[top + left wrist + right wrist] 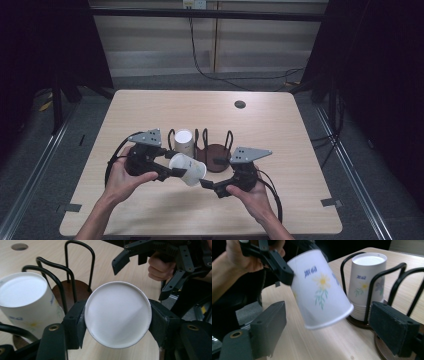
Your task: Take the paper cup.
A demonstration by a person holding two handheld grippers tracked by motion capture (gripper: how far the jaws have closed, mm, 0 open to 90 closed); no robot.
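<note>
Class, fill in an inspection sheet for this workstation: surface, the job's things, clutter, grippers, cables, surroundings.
Surface: light wooden table with a round hole near its far edge.
Job's things: white flowered paper cup held tilted above the table; stack of cups upside down in a black wire rack with brown round bases.
Clutter: nothing seen.
Grippers: left gripper shut on the paper cup's bottom end; right gripper open, jaws beside the cup's rim and apart from it.
Cables: black loops trail from both grippers; another hangs down the back wall.
Surroundings: grey floor, dark curtains at both sides.
</note>
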